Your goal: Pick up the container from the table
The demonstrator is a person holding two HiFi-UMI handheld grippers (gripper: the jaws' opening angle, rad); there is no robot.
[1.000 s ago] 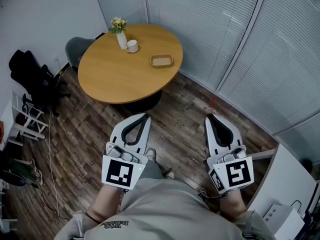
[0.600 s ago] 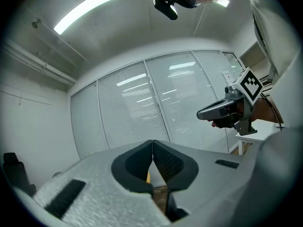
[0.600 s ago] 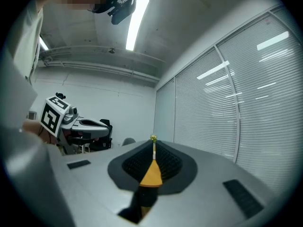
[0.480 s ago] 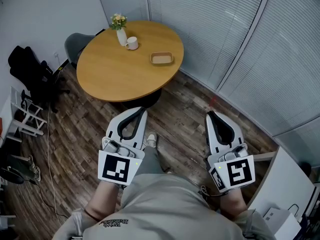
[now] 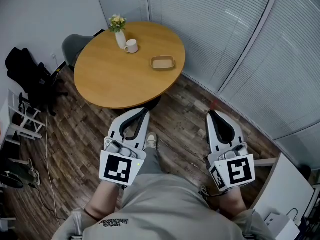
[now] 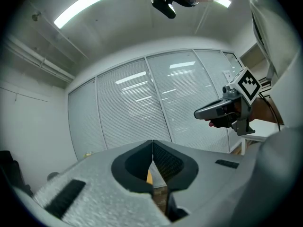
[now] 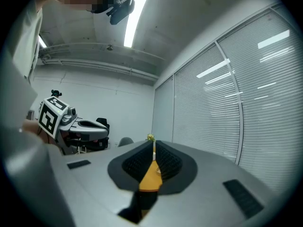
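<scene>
On round wooden table (image 5: 115, 79): shallow rectangular container (image 5: 162, 62), white mug (image 5: 131, 46)

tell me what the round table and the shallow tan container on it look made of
Round orange-brown table: looks like wood or wood-look laminate, with a smooth, even top and a soft sheen. Shallow tan rectangular container: possibly wood, bamboo or plastic. It looks matte with a pale rim, but is too small to settle.
</scene>
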